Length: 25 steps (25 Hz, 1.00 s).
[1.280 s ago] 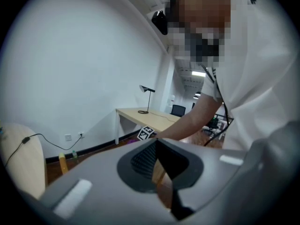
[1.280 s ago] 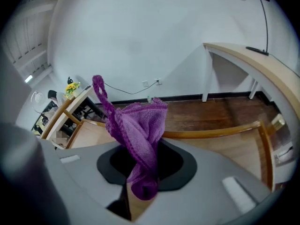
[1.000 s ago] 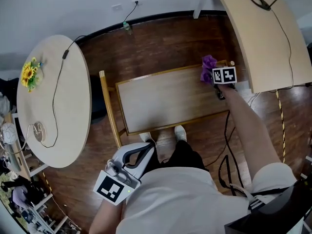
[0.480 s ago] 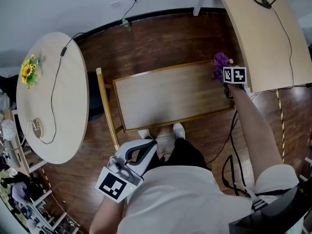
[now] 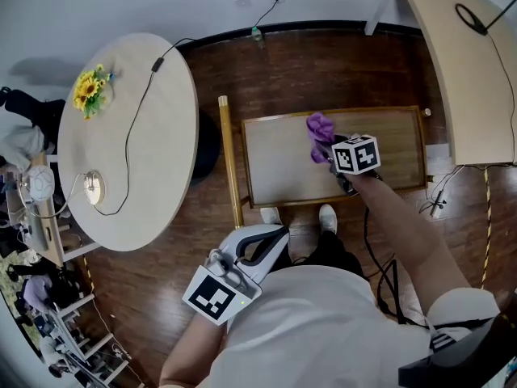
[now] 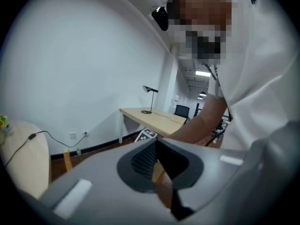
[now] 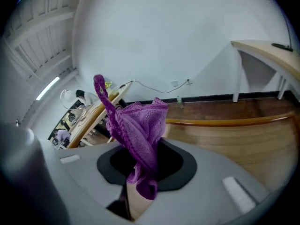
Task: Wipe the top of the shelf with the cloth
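Purple cloth [image 5: 320, 128] shows bunched over the middle of the wooden shelf [image 5: 392, 148] top in the head view, pinched by the right claw [image 5: 329, 149]. The left claw [image 5: 262, 245] hangs near the person's waist.

In the left gripper view, that claw [image 6: 158, 165] is clenched on nothing.

In the right gripper view, the claw [image 7: 138, 186] grasps the cloth [image 7: 140, 125], whose folds stick up above the shelf [image 7: 229, 135].

Right gripper [image 5: 329, 157] outstretched, left gripper [image 5: 271, 241] low — jaws together.

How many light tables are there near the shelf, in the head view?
2. A round table left of the shelf, and a long desk at the upper right, cut off by the picture's edge. More may stand out of view.
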Each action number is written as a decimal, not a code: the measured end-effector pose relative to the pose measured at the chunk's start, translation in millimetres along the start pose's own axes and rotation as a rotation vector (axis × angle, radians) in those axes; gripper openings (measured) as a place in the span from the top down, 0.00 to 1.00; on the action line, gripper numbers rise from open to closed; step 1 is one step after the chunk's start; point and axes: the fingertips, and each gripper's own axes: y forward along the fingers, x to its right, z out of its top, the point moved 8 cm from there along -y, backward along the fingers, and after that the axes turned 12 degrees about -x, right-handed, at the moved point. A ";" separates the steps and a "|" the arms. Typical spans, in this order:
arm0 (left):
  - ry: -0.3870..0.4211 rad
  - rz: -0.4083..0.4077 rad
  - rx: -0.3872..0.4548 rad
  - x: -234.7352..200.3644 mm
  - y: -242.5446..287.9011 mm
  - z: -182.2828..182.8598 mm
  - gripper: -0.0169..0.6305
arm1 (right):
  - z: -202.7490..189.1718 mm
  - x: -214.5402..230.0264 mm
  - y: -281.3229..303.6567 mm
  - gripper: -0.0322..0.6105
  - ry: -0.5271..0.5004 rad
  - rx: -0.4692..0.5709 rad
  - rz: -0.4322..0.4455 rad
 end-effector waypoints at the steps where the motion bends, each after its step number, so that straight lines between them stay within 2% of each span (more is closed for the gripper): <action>1: -0.002 0.006 -0.003 -2.6 -6.6 -2.8 0.95 | 3.7 -20.4 17.3 0.79 -0.013 -0.007 0.040; 4: -0.014 0.028 -0.018 -13.5 -25.5 -12.0 0.95 | 15.2 -70.7 66.7 0.79 -0.037 -0.035 0.125; 8: -0.006 0.038 -0.032 -24.2 -42.4 -24.1 0.95 | 17.9 -113.8 121.3 0.79 -0.035 -0.104 0.201; 11: -0.013 0.043 -0.035 -30.4 -53.0 -32.2 0.95 | 16.3 -126.0 149.3 0.79 -0.033 -0.147 0.204; 16: -0.014 0.017 -0.028 -32.9 -57.7 -40.0 0.95 | 7.0 -102.1 149.8 0.79 -0.004 -0.174 0.119; 25: 0.003 -0.041 -0.019 -21.3 -32.4 -28.0 0.95 | -12.2 -18.4 88.6 0.79 0.023 -0.184 -0.042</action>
